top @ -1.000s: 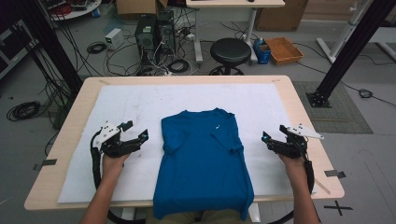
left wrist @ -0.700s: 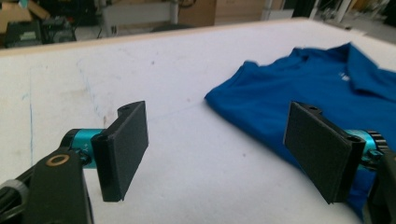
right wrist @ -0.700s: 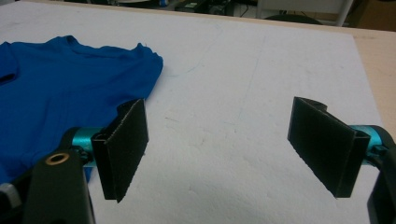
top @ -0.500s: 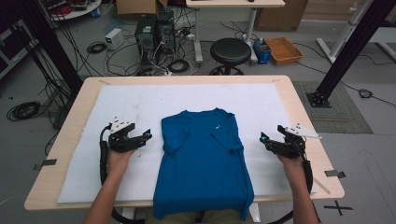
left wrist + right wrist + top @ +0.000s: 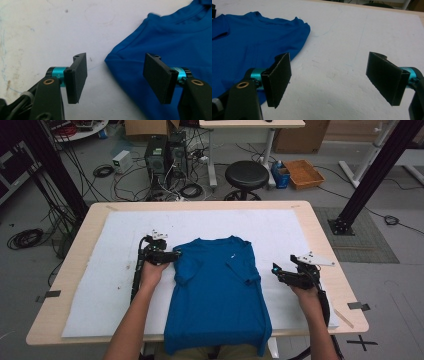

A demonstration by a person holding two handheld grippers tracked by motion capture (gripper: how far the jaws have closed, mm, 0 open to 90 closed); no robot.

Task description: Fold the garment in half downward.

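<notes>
Cloth of blue T-shirt [image 5: 220,295] lies smooth on chalky white mat [image 5: 100,290].

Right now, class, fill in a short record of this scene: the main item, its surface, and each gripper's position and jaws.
item: blue short-sleeved T-shirt, sleeves folded in, hem hanging over the near edge
surface: white padded sheet on a light wooden table
left gripper: at the shirt's shoulder corner; jaws have just been closing, pads not pressing on cloth
right gripper: beside the shirt, apart from it; jaws open over bare sheet
</notes>
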